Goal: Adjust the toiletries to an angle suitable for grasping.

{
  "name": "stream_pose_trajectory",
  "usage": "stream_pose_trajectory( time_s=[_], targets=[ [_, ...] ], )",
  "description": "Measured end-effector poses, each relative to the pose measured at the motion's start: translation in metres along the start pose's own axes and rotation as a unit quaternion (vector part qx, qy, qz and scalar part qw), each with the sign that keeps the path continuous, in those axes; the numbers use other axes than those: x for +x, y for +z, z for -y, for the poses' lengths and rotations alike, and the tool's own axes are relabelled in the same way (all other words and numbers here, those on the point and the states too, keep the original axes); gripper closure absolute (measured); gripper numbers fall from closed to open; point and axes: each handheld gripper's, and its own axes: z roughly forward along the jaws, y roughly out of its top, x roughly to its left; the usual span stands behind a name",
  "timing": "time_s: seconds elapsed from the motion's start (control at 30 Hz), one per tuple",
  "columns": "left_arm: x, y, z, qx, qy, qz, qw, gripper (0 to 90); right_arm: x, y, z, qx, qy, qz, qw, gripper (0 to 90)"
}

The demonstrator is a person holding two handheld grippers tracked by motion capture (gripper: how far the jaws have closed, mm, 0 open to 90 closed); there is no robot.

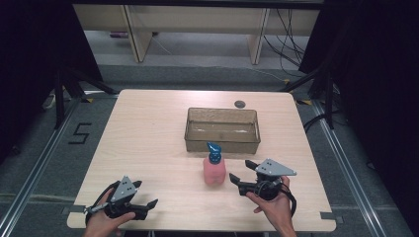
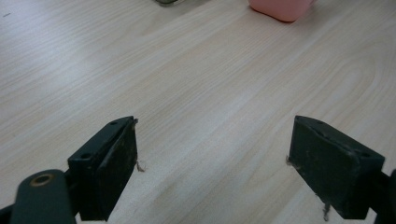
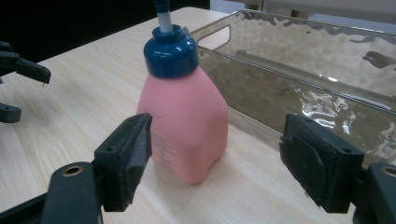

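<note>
While the right gripper point(image 1: 240, 178) sits with its jaws spread wide and empty, aimed at the pink bottle point(image 1: 215, 171) just beside it at nine o'clock, a careless push could tip that upright bottle or knock it into the clear bin point(image 1: 222, 129) close behind at twelve o'clock. Held low near the table's front edge, the left gripper point(image 1: 145, 203) at seven o'clock of the bottle also gapes empty over bare table point(image 1: 148, 133), well apart from it.

bottle point(image 1: 215, 170) before bin point(image 1: 222, 129) | left tool point(image 1: 148, 206) well left | right tool point(image 1: 240, 177) just right
</note>
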Motion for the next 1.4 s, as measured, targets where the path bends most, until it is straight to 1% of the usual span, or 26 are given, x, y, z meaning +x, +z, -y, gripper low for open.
stream_pose_trajectory(
  time_s=[0.13, 0.2, 0.23, 0.27, 0.37, 0.4, 0.43, 0.47, 0.5, 0.57, 0.67, 0.7, 0.73, 0.77, 0.83, 0.93, 0.97, 1.03, 1.1, 1.2, 1.23, 1.27, 1.3, 1.33, 1.37, 1.4],
  targets=[
    [0.000, 0.000, 0.000, 0.001, 0.001, -0.002, 1.0000, 14.9, 0.004, 0.003, -0.002, 0.000, 0.012, -0.012, 0.9999, 25.9],
    [0.000, -0.001, 0.000, 0.001, 0.000, -0.003, 1.0000, 14.9, 0.006, 0.004, -0.004, 0.004, 0.013, -0.010, 0.9999, 25.9],
    [0.001, -0.001, 0.000, 0.006, 0.007, -0.003, 1.0000, 14.9, 0.004, 0.005, -0.005, 0.002, 0.002, -0.010, 0.9999, 25.9],
    [0.001, -0.001, 0.000, 0.004, 0.005, -0.003, 1.0000, 14.9, 0.007, 0.005, -0.005, 0.006, 0.013, -0.012, 0.9998, 26.0],
    [0.000, -0.001, 0.000, 0.000, 0.002, 0.000, 1.0000, 14.9, 0.005, 0.009, -0.007, -0.007, 0.000, -0.023, 0.9997, 26.0],
    [0.000, -0.001, 0.000, 0.001, 0.000, -0.003, 1.0000, 14.9, 0.006, 0.008, -0.008, -0.002, 0.009, -0.026, 0.9996, 26.0],
    [-0.001, 0.000, 0.000, -0.005, -0.008, -0.003, 1.0000, 14.9, 0.006, 0.009, -0.008, -0.004, 0.003, -0.024, 0.9997, 26.2],
    [-0.001, 0.000, 0.000, -0.004, -0.008, -0.003, 1.0000, 14.9, 0.006, 0.009, -0.009, -0.006, 0.000, -0.023, 0.9997, 26.2],
    [0.001, -0.001, 0.000, -0.001, -0.003, -0.005, 1.0000, 14.9, 0.007, 0.011, -0.010, -0.008, 0.010, -0.029, 0.9995, 26.2],
    [0.001, -0.001, 0.000, -0.007, -0.005, -0.001, 1.0000, 14.9, 0.007, 0.010, -0.011, -0.004, 0.004, -0.027, 0.9996, 26.2],
    [0.000, -0.001, 0.000, -0.006, -0.003, 0.000, 1.0000, 14.9, 0.009, 0.011, -0.012, 0.000, 0.015, -0.026, 0.9995, 26.3],
    [0.001, -0.002, 0.000, 0.004, 0.007, -0.002, 1.0000, 14.9, 0.008, 0.012, -0.013, -0.003, 0.002, -0.023, 0.9997, 26.3],
    [0.001, -0.001, 0.000, 0.003, 0.006, 0.000, 1.0000, 14.9, 0.009, 0.013, -0.014, -0.004, 0.004, -0.022, 0.9997, 26.3],
    [0.001, -0.002, 0.000, 0.002, 0.007, 0.000, 1.0000, 14.9, 0.009, 0.015, -0.014, -0.009, 0.007, -0.033, 0.9994, 26.3],
    [0.001, -0.002, 0.000, 0.001, 0.006, 0.000, 1.0000, 14.9, 0.012, 0.014, -0.015, 0.000, 0.015, -0.028, 0.9995, 26.5],
    [0.001, -0.002, 0.000, 0.003, 0.006, 0.000, 1.0000, 14.9, 0.012, 0.018, -0.016, -0.010, 0.001, -0.040, 0.9991, 26.6],
    [0.001, -0.002, 0.000, 0.003, 0.006, 0.000, 1.0000, 14.9, 0.011, 0.018, -0.017, -0.010, -0.003, -0.039, 0.9992, 26.6],
    [0.001, -0.002, -0.001, 0.003, 0.007, 0.000, 1.0000, 14.9, 0.013, 0.019, -0.017, -0.007, 0.009, -0.039, 0.9992, 26.6],
    [0.000, -0.001, 0.000, -0.001, 0.001, 0.000, 1.0000, 14.9, 0.012, 0.019, -0.019, -0.007, -0.002, -0.037, 0.9993, 26.7],
    [0.001, -0.002, 0.000, 0.005, 0.006, -0.002, 1.0000, 14.9, 0.012, 0.019, -0.020, -0.010, 0.000, -0.034, 0.9994, 27.0],
    [0.000, -0.001, 0.000, -0.001, 0.000, 0.001, 1.0000, 14.9, 0.013, 0.019, -0.021, -0.005, 0.009, -0.037, 0.9993, 27.2],
    [0.001, -0.001, -0.001, 0.003, 0.006, 0.001, 1.0000, 14.9, 0.013, 0.019, -0.021, -0.006, 0.005, -0.037, 0.9993, 27.3],
    [0.000, -0.001, 0.000, -0.003, -0.001, 0.000, 1.0000, 14.9, 0.013, 0.020, -0.021, -0.007, 0.005, -0.033, 0.9994, 27.3],
    [0.000, 0.000, 0.000, -0.005, -0.005, 0.000, 1.0000, 14.9, 0.013, 0.021, -0.022, -0.009, -0.001, -0.036, 0.9993, 27.4],
    [0.000, 0.000, 0.000, -0.005, -0.005, 0.000, 1.0000, 14.9, 0.014, 0.022, -0.022, -0.009, 0.011, -0.041, 0.9991, 27.5],
    [0.000, -0.001, 0.000, -0.002, -0.001, 0.000, 1.0000, 14.9, 0.014, 0.023, -0.022, -0.012, 0.003, -0.044, 0.9990, 27.8]
  ],
)
